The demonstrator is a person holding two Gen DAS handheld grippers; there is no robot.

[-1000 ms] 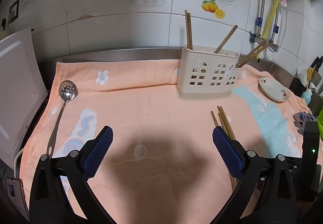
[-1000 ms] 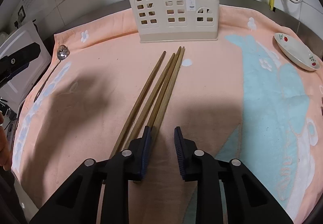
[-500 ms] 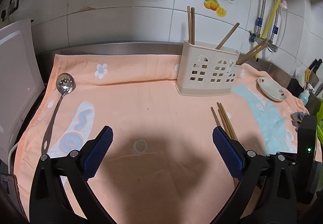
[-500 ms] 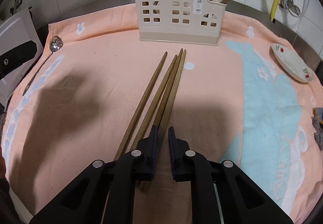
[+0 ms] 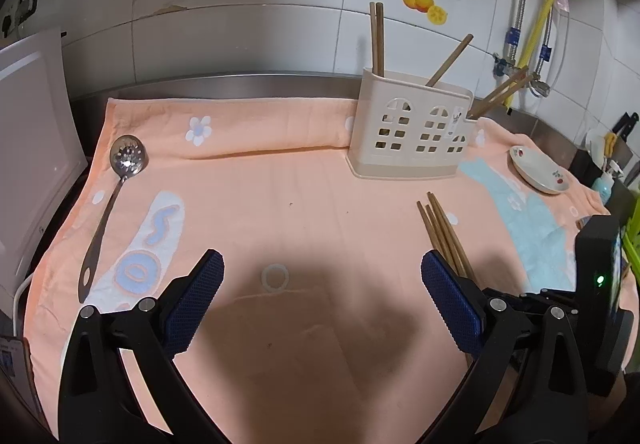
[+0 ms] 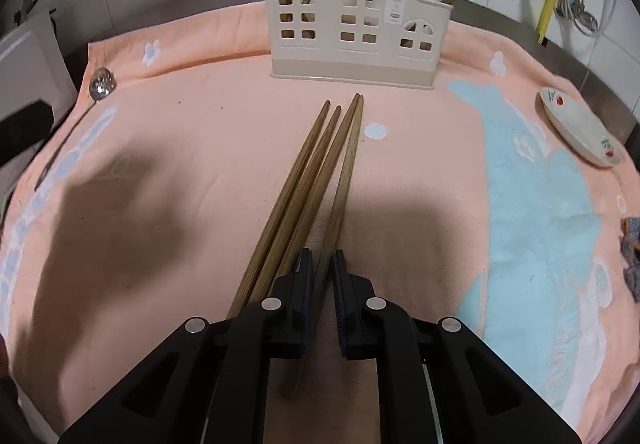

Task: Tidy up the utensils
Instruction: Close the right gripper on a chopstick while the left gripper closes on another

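Compared to a second ago, the right gripper has gone from having a clear gap between its pads to being pinched down on the rightmost chopstick of the bunch. So the jaws have just been closing, and that stick sits right between them now. The other three chopsticks lie just beside it on the left, touching or nearly so. The view has also tipped a bit, so the holder sits lower in frame than before.

All four sticks lie flat on the peach towel, long axis running from the gripper toward the holder, thin tips pointing at its base, stopping short of it. More chopsticks stand tilted inside the holder.

The left gripper hovers over the towel with jaws wide apart and nothing between them, pretty much where it was. A slotted spoon lies at the towel's left edge, bowl toward the wall. A small dish sits off to the right.
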